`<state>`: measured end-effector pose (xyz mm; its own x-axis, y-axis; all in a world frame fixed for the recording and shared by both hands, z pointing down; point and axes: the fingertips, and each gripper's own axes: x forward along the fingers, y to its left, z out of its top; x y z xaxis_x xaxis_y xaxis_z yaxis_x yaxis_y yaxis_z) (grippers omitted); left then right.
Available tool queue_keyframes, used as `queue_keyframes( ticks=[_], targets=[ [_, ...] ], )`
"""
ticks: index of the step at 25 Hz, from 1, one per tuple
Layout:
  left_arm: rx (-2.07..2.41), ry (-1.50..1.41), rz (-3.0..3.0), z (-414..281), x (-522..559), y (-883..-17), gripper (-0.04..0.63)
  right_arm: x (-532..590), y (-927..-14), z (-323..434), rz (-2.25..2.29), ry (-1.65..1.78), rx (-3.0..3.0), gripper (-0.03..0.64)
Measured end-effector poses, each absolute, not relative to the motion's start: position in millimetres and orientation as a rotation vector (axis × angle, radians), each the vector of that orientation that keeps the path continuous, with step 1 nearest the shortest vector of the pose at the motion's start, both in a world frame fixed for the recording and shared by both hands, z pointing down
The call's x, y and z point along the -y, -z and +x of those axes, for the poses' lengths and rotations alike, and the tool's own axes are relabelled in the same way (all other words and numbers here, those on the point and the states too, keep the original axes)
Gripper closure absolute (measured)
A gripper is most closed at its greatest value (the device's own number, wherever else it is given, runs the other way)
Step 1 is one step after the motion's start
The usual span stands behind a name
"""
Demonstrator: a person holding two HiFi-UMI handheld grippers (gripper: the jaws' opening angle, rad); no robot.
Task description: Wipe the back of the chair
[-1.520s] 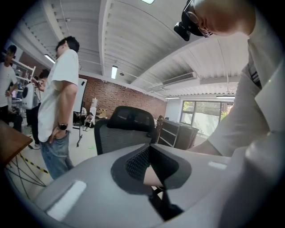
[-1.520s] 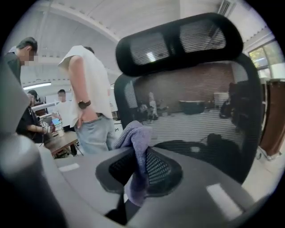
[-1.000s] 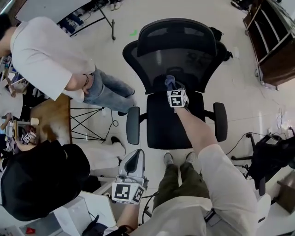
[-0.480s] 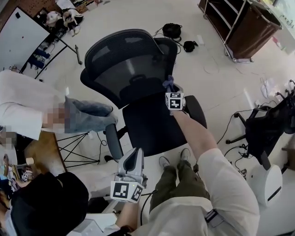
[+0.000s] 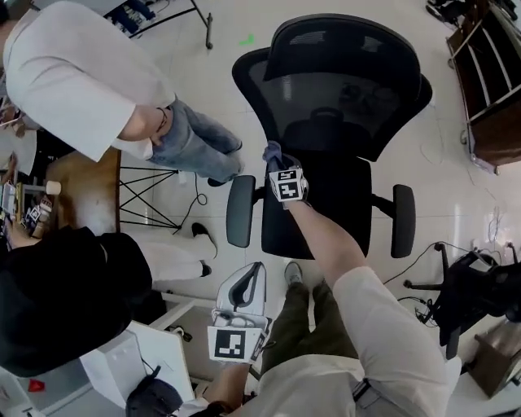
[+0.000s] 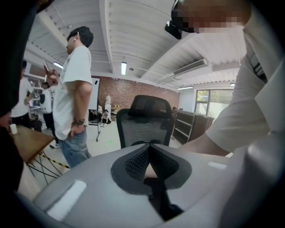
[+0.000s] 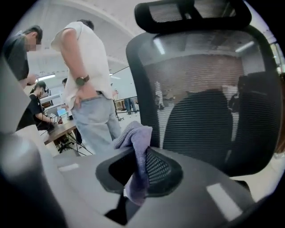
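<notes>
Cloth (image 7: pixel 133 133), purple and bunched, is pinched between the jaws of the right gripper (image 7: pixel 141 165), with a fold rising above them and a tail hanging below. Behind it stands the black office chair (image 5: pixel 342 122), facing the person. Its mesh back (image 7: pixel 209 111) fills most of the right gripper view, with the headrest (image 7: pixel 191 13) on top. From the head view the cloth sits at the lower left edge of the mesh back, just above the seat (image 5: pixel 326 216) and near the chair's left armrest (image 5: pixel 238 210). Whether it touches the mesh cannot be told.

The left gripper (image 6: pixel 149 149) is held low and close to the person's body, well apart from the chair, with its jaws pressed together and nothing between them. A bystander in a white shirt (image 5: pixel 81 73) and jeans stands to the left of the chair, beside a wooden table (image 5: pixel 85 195).
</notes>
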<state>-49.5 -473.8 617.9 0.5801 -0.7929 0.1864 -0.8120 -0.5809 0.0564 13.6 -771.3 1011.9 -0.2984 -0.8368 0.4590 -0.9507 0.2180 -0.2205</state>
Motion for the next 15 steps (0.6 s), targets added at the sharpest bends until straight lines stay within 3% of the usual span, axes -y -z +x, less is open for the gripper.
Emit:
queue_keyframes(
  ticks=[3, 6, 15],
  targets=[
    [1.446, -0.163, 2.619, -84, 470, -632, 0.522, 784, -1030, -5, 1.664, -0.665, 2.236, 0.571],
    [1.48, -0.143, 2.552, -105, 470, -653, 0.522, 788, -1033, 26, 1.726, -0.675, 2.181, 0.571],
    [1.27, -0.157, 2.669, -50, 487, -642, 0.522, 703, -1078, 274, 2.103, -0.867, 1.698, 0.571]
  ],
)
